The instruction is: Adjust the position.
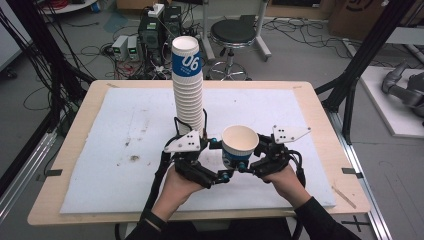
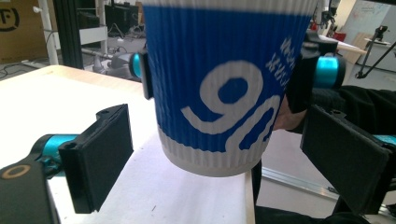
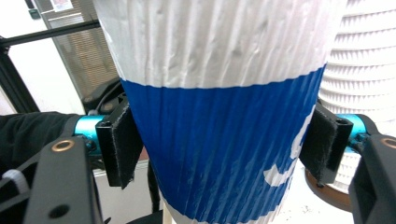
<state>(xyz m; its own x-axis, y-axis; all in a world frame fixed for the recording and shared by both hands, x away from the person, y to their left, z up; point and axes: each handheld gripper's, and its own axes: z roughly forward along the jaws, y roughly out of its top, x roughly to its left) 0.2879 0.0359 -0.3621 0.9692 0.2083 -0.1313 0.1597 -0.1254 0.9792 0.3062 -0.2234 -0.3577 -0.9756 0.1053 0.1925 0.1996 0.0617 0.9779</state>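
The right hand-held gripper point(image 1: 243, 165) clamps a blue-and-white paper cup point(image 1: 239, 145), holding it upright just above the white-covered tabletop point(image 1: 100, 150). The left hand-held gripper point(image 1: 212, 145) stands open beside it, its pads point(image 2: 100, 154) clear of the cup's sides. A tall stack of cups point(image 1: 188, 85) rises just behind.
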